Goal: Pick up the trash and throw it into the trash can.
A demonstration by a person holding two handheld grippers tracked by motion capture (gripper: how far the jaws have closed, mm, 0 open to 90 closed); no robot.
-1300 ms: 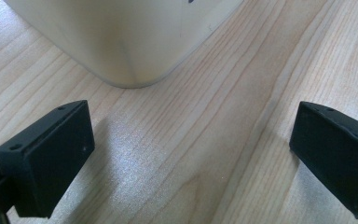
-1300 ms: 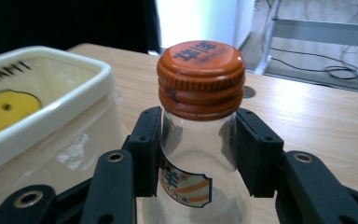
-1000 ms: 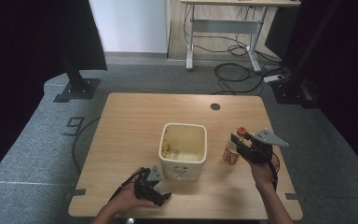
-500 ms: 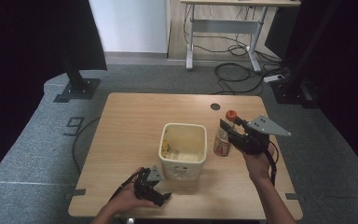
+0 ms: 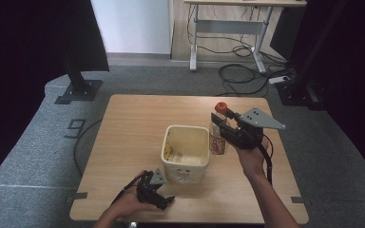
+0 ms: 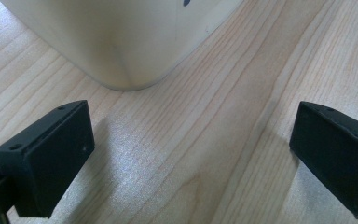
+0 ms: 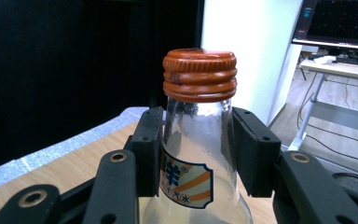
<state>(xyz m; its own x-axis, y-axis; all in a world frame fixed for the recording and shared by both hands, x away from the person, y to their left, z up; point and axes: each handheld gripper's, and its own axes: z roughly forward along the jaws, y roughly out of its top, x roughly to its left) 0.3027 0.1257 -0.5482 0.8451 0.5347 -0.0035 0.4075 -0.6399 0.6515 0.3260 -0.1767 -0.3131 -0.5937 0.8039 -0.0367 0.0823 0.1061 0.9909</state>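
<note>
A clear glass bottle (image 5: 218, 135) with an orange screw cap (image 7: 199, 74) and a printed label hangs upright above the table, just right of the cream bin (image 5: 186, 153). My right gripper (image 5: 221, 124) is shut on the bottle's neck (image 7: 196, 135), one pad on each side below the cap. My left gripper (image 5: 164, 201) rests low on the table at the front, near the bin's front left corner (image 6: 121, 46). Its jaws stand wide open with bare wood between them.
The bin is open-topped, with yellowish scraps inside along its left wall. A small dark round spot (image 5: 216, 105) sits at the table's far right. The wooden table (image 5: 133, 123) stands on grey carpet; a desk frame and cables lie beyond.
My right gripper has lifted the bottle off the table and carried it up and left, closer to the bin. The left gripper has stayed in place.
</note>
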